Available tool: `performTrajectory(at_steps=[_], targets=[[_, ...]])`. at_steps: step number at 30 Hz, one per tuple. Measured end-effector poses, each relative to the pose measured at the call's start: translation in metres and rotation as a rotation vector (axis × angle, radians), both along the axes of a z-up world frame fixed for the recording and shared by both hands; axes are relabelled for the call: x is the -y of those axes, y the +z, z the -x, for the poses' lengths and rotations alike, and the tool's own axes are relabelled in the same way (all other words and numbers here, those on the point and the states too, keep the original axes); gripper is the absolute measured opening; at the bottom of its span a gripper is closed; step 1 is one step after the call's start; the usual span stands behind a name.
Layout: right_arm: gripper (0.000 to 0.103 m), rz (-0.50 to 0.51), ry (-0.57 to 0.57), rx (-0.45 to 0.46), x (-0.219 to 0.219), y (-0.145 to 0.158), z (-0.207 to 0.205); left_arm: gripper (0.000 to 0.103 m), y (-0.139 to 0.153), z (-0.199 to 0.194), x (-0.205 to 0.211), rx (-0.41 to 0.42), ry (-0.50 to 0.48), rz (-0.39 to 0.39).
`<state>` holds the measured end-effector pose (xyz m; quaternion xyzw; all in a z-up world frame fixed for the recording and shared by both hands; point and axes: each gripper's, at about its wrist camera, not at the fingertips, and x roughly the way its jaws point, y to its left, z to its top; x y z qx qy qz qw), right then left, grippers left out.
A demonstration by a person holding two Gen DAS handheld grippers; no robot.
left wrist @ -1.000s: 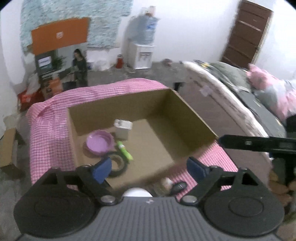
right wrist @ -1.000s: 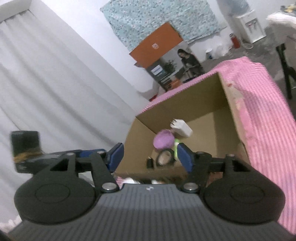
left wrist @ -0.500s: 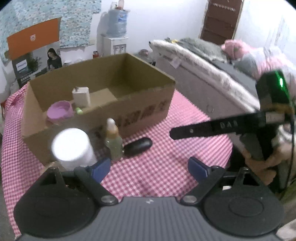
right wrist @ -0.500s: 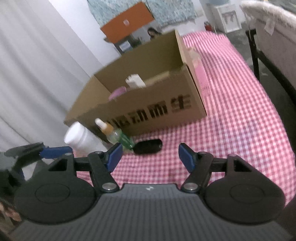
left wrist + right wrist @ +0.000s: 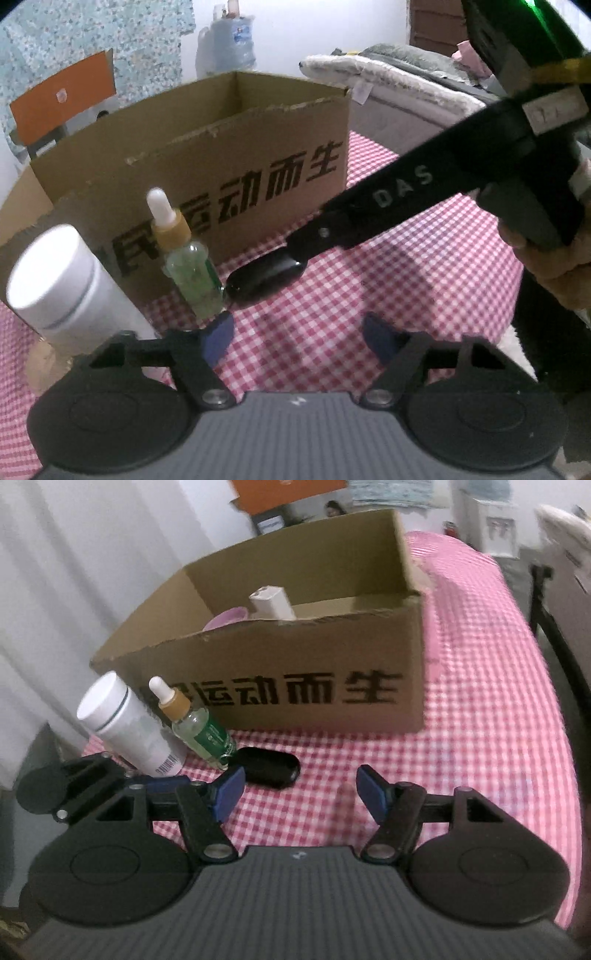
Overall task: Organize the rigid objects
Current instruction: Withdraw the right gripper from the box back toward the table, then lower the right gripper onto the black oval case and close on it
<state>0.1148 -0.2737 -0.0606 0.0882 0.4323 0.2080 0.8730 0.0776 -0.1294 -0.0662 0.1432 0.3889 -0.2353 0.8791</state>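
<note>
Claws, left (image 5: pixel 297 338) and right (image 5: pixel 297 790), both wide and empty, low over the black case (image 5: pixel 267 766) at frame centre, lined up to grab it for the box (image 5: pixel 295 686).

Bare checked cloth (image 5: pixel 480 709) right, bottles (image 5: pixel 199 725) and box (image 5: pixel 295 686) blocking left

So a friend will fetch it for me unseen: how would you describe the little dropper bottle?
Find the cardboard box with bold black characters, on the pink checked tablecloth. Three things stand or lie before its printed wall; the dropper bottle is the middle one. It is clear with a green label, tan collar and white bulb, unlike the white canister and the flat black oval case.
</note>
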Motion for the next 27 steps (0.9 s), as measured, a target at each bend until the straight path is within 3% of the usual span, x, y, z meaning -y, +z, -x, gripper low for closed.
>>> performTrajectory(at_steps=[2, 8, 15, 18, 24, 27], targets=[[0.067, 0.028, 0.054, 0.012, -0.010, -0.002, -0.008, 0.064, -0.005, -0.004, -0.002, -0.016, 0.004, 0.015], [0.067, 0.088, 0.215, 0.035, -0.036, -0.007, -0.025, 0.059, -0.009, -0.008, -0.012, -0.028, 0.009, 0.053], [0.065, 0.045, 0.254, -0.008, -0.045, -0.013, -0.036, 0.056, -0.010, 0.000, -0.027, -0.030, 0.002, 0.085], [0.064, 0.001, 0.244, -0.048, -0.042, -0.012, -0.031, 0.056, -0.009, 0.006, -0.034, -0.041, 0.000, 0.109], [0.057, -0.219, 0.223, -0.205, -0.029, -0.020, -0.012, 0.056, -0.006, 0.013, -0.044, -0.063, -0.002, 0.139], [0.055, -0.268, 0.172, -0.225, -0.019, -0.021, -0.007, 0.056, -0.005, 0.014, -0.046, -0.067, 0.005, 0.148]])
